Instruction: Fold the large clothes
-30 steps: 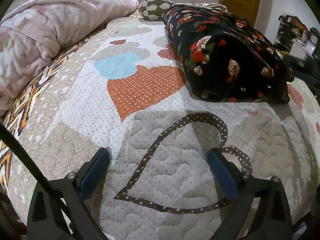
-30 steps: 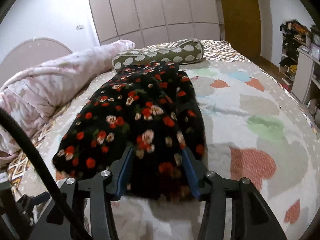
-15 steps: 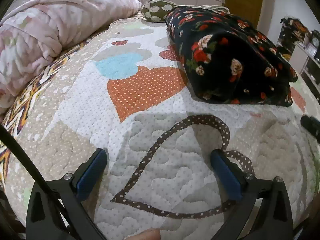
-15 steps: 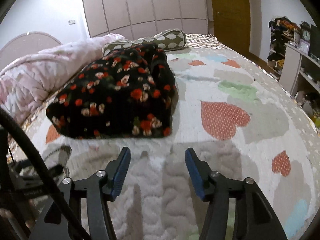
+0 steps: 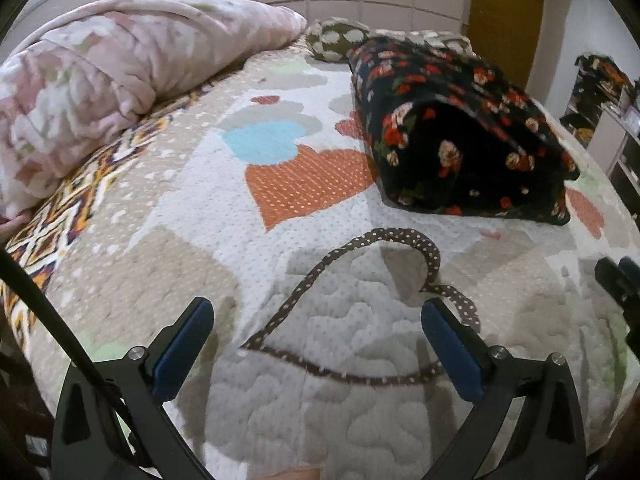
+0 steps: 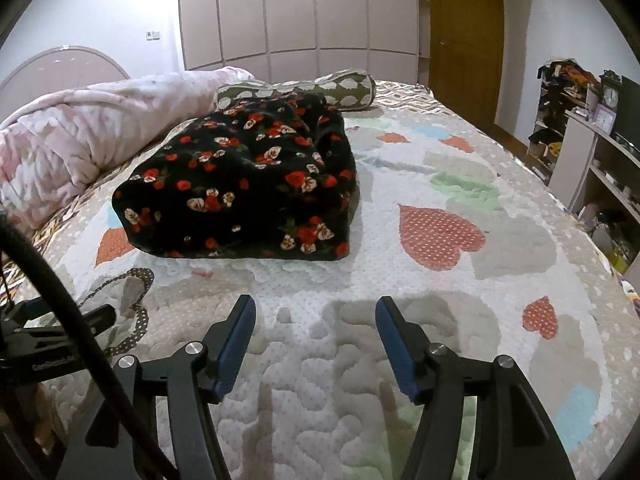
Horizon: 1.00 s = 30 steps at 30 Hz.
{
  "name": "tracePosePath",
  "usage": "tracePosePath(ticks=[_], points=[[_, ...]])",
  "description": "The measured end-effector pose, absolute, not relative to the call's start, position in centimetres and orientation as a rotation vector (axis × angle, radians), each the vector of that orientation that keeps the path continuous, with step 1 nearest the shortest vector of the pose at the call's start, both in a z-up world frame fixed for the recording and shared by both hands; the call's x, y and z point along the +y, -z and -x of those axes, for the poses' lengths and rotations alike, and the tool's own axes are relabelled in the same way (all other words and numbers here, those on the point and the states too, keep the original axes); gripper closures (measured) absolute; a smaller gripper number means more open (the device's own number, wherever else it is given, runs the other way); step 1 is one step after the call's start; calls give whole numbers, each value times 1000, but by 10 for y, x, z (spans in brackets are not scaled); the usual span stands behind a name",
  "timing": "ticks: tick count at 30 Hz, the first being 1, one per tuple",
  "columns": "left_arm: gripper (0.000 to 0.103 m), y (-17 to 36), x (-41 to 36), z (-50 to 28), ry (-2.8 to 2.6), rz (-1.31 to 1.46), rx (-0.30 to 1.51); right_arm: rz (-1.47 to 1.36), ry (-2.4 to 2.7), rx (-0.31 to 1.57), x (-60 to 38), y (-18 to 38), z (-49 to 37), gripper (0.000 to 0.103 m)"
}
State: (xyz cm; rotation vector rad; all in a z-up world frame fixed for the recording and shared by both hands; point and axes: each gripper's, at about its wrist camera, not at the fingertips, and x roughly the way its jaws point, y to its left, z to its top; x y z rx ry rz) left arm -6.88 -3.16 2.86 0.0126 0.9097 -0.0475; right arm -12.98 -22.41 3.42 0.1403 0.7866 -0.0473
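A black garment with red and cream flowers (image 6: 244,188) lies folded into a thick bundle on the quilted bed; it also shows in the left wrist view (image 5: 460,132) at the upper right. My right gripper (image 6: 316,320) is open and empty above the quilt, a short way in front of the bundle. My left gripper (image 5: 316,328) is open and empty over a brown dotted heart outline on the quilt (image 5: 360,300), to the bundle's near left. The left gripper's body shows at the left edge of the right wrist view (image 6: 52,340).
A rolled pink blanket (image 5: 100,80) lies along the bed's left side. A green patterned bolster pillow (image 6: 304,90) lies behind the garment. Cluttered shelves (image 6: 592,140) stand right of the bed. A wardrobe (image 6: 296,12) and a wooden door (image 6: 464,36) are behind.
My right gripper let go of the garment's near edge, opened and drew back toward the bed's front. The garment stays folded. My left gripper hardly moved.
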Motion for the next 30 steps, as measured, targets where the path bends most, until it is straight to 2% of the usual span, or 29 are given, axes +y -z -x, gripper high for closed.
tracePosePath(ticks=[12, 30], points=[[0, -66, -23, 112, 50, 39, 847, -135, 83, 785, -226, -44, 166, 32], [0, -65, -46, 142, 144, 3, 888, -152, 107, 827, -231, -36, 191, 29]])
